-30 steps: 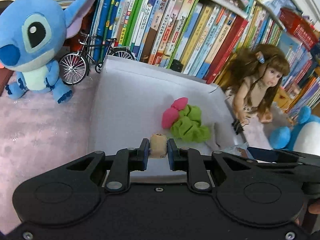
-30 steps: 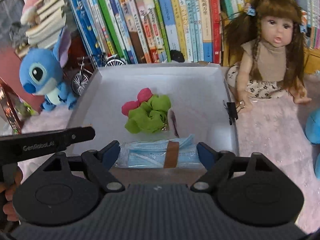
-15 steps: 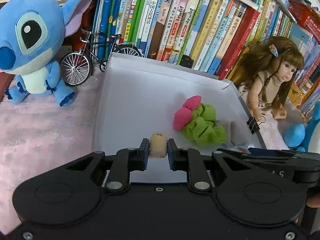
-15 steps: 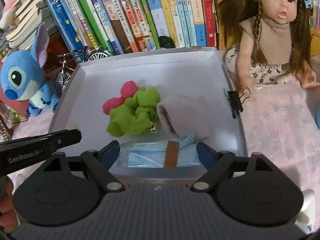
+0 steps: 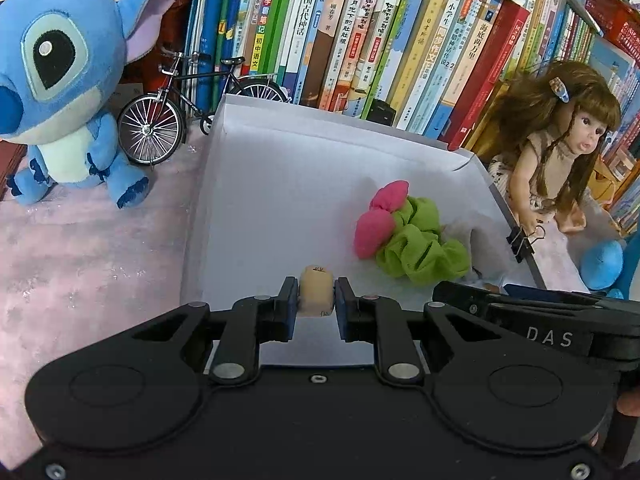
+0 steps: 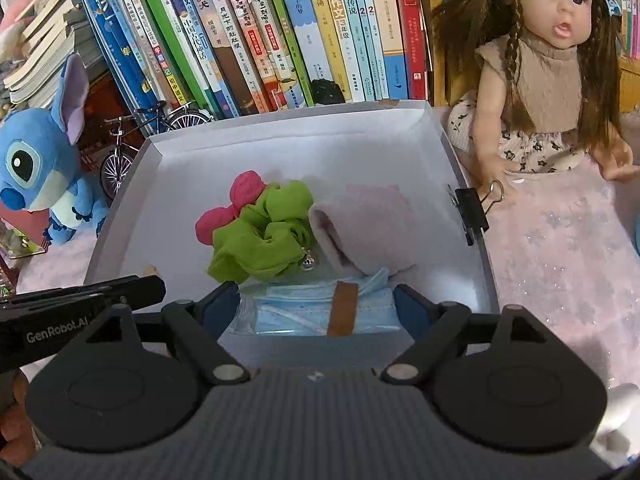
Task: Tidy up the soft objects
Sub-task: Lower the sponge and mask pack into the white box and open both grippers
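Observation:
A shallow white box (image 5: 304,184) stands in front of a row of books. Inside it, a pink scrunchie (image 5: 380,220) and a green scrunchie (image 5: 420,248) lie together. The right wrist view shows them too, as the green scrunchie (image 6: 264,236) and the pink scrunchie (image 6: 232,208), with a pale pink folded cloth (image 6: 368,224) beside them. My left gripper (image 5: 316,294) is shut on a small beige block (image 5: 316,290) over the box's near edge. My right gripper (image 6: 316,308) holds a pack of blue face masks (image 6: 296,312) with a brown band, low over the box's near right part.
A blue plush toy (image 5: 60,92) and a model bicycle (image 5: 180,108) stand left of the box. A doll (image 6: 548,80) sits to its right, and a black binder clip (image 6: 472,208) grips the right wall. Upright books (image 5: 360,40) line the back. Pink cloth (image 5: 80,272) covers the surface.
My right gripper has sunk toward the box with the mask pack, and the pale pink cloth has come into its view. The left gripper has barely moved and still grips the block.

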Tool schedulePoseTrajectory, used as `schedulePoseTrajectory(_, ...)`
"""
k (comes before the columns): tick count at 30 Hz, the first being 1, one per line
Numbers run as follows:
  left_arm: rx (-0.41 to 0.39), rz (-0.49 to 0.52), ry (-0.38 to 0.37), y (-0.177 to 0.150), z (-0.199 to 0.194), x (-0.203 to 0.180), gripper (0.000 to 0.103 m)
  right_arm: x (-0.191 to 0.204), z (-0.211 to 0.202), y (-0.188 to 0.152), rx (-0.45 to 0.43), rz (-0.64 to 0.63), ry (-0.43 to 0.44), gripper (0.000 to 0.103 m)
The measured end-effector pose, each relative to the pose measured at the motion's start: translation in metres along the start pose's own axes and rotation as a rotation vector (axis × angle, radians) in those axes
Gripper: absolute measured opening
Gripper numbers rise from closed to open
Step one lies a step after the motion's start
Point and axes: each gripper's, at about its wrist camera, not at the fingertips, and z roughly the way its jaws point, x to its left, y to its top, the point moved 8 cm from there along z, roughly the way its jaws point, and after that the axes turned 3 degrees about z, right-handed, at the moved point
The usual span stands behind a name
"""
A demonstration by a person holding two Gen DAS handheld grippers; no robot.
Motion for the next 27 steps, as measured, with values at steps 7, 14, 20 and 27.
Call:
schedulePoseTrajectory(7, -0.001, -0.003, 0.005, 0.0, 0.001, 0.001, 0.019, 0.0, 0.0, 0.0, 0.004, -0.004, -0.001, 0.088)
schedulePoseTrajectory(14, -0.004, 0.015, 0.016, -0.001, 0.001, 0.0, 0.019, -0.001, 0.0, -0.002, 0.005, -0.002, -0.001, 0.09)
schedulePoseTrajectory(20, -0.034, 0.033, 0.017, 0.001, -0.01, -0.001, 0.04, -0.002, -0.006, -0.004, -0.006, 0.002, 0.017, 0.091)
schedulePoseTrajectory(27, -0.084, 0.062, 0.019, 0.002, -0.037, -0.002, 0.056, 0.003, -0.029, -0.004, -0.039, -0.028, 0.04, 0.096)
